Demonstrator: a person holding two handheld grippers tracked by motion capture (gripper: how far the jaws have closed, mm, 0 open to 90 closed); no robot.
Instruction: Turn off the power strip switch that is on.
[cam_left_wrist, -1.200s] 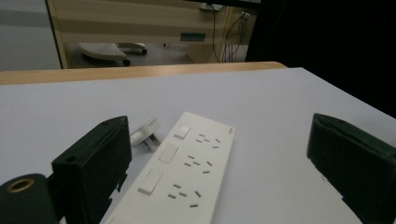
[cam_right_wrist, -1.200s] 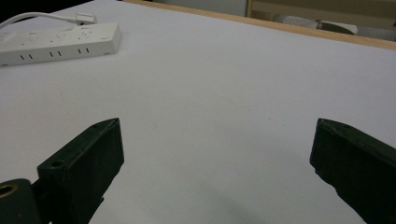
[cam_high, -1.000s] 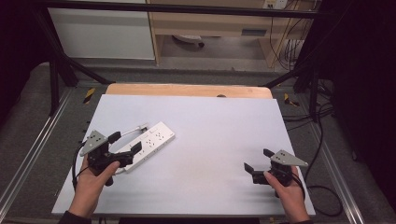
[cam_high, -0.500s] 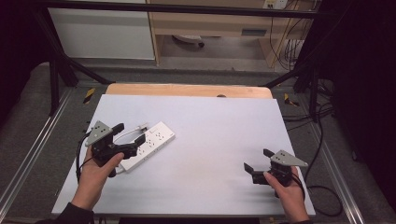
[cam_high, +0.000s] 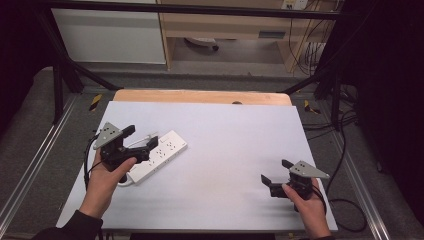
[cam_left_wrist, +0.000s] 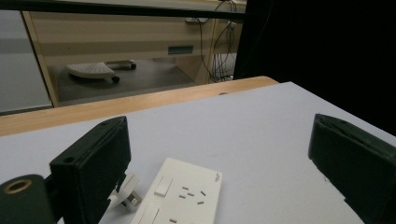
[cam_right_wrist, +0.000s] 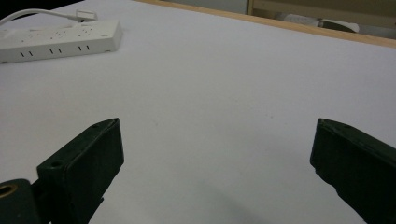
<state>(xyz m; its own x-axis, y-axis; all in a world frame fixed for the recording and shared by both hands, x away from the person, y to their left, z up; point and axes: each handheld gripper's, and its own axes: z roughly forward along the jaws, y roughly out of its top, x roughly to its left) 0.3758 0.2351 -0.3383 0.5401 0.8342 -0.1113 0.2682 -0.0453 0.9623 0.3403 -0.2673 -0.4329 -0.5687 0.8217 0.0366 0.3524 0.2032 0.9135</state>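
Dim lab room, white worktop (cam_high: 210, 165) with a wood strip along its far edge, shelving behind. High view: power strip (cam_high: 159, 155) lies diagonally near the worktop's left edge, white plug (cam_high: 148, 136) and cord by its far side. Left gripper (cam_high: 141, 143) hovers right over the strip's near half, jaws spread wide, holding nothing; forearm comes in from the near-left corner, wrist cocked so the jaws point toward the far-right. Right gripper (cam_high: 276, 172) sits low near the near-right corner, well apart from the strip, jaws wide, empty, hand wrapped under the handle. Left gripper view: jaws far apart, strip's end (cam_left_wrist: 184, 196) with sockets and a switch between them and low in frame, plug (cam_left_wrist: 122, 197) just beside the left jaw. Looks like an approach to grab the strip or its plug. To do it well: drop straight down, square the jaws across the strip's narrow width, keep the plug and cord out of the pinch unless the plug is the target, close slowly so it doesn't skid. Right gripper view: jaws wide, bare worktop between them, strip (cam_right_wrist: 58, 39) far off at top left with cord (cam_right_wrist: 42, 14) trailing behind.
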